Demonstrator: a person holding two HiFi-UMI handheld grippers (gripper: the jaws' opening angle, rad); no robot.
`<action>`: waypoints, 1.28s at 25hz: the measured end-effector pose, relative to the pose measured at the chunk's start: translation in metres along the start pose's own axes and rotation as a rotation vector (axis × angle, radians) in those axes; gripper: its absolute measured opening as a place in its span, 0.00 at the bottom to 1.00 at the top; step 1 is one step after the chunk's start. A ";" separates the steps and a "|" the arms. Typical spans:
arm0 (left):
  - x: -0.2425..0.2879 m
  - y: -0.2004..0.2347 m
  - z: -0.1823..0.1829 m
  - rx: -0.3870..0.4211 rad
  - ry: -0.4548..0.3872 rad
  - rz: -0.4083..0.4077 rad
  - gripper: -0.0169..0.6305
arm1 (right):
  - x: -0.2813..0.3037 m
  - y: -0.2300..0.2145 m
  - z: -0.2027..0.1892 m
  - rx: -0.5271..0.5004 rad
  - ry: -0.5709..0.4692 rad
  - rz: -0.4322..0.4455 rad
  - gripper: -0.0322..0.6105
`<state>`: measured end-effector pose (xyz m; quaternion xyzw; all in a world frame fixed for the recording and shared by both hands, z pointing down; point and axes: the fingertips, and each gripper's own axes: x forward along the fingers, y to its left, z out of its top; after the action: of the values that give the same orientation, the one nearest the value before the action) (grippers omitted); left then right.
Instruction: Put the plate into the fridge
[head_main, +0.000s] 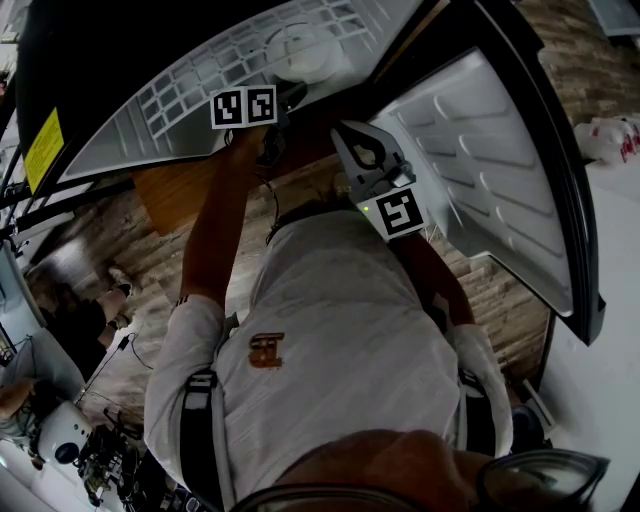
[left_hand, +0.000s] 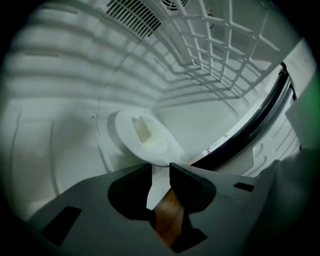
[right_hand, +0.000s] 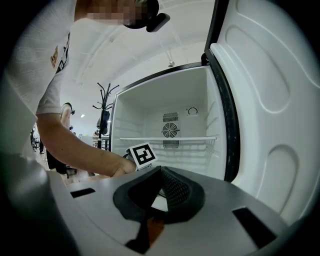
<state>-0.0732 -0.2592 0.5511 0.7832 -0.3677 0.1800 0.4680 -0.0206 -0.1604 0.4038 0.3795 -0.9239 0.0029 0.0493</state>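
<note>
A white plate (left_hand: 145, 137) with a pale piece of food on it lies on the floor of the open fridge (right_hand: 165, 150), below the wire shelf (left_hand: 220, 45). The head view shows the plate (head_main: 300, 55) deep inside. My left gripper (left_hand: 160, 167) reaches into the fridge with its tips just short of the plate's near rim. Its jaws stand apart with nothing between them. My right gripper (right_hand: 161, 169) hangs outside, in front of the opening, with its tips together and empty. In the head view it (head_main: 365, 150) sits right of the left gripper (head_main: 285, 100).
The fridge door (head_main: 480, 170) stands swung open on the right, close beside my right gripper. A fan grille (right_hand: 170, 130) is on the back wall. A coat stand (right_hand: 103, 107) and people are off to the left. A white counter (head_main: 610, 300) borders the right.
</note>
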 end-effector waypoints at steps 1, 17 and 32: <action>0.001 0.001 -0.001 0.024 -0.006 0.022 0.22 | 0.000 0.000 0.000 0.001 0.000 0.001 0.10; -0.001 0.004 -0.011 0.063 -0.053 0.088 0.09 | 0.000 0.010 -0.001 -0.001 -0.003 0.024 0.10; -0.028 -0.021 -0.005 0.127 -0.274 0.003 0.07 | -0.002 0.019 0.000 0.048 -0.007 0.044 0.10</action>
<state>-0.0754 -0.2378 0.5234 0.8280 -0.4170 0.0951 0.3626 -0.0322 -0.1452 0.4040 0.3601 -0.9318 0.0250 0.0367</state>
